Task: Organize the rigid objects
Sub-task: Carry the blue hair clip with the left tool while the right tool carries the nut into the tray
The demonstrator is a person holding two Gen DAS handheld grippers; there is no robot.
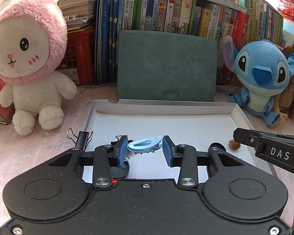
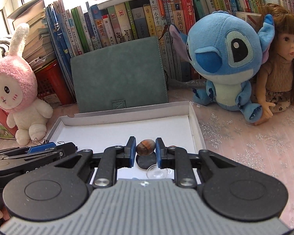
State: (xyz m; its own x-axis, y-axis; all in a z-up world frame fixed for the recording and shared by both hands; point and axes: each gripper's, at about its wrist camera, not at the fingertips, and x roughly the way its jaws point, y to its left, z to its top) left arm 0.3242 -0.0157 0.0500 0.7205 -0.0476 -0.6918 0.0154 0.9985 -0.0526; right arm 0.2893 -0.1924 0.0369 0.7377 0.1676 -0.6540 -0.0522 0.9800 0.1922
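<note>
Fingers gripping: L fingers [image 1: 144,148] on blue clip [image 1: 144,146], R fingers [image 2: 145,150] on brown nut [image 2: 145,146].
Both over white tray [image 1: 166,108]; black disc [image 2: 146,161] below partly hidden, clear piece [image 2: 156,173] hard to ID.

You are looking at three soft toys and dolls: one pink rabbit [image 1: 27,66] at the left, one blue plush [image 2: 225,58] and one doll [image 2: 282,66] at the right. One white tray [image 2: 194,125] is lying mid-frame, holding one blue clip [image 1: 145,144], one nut [image 2: 146,146], two binder clips [image 1: 82,137].
</note>
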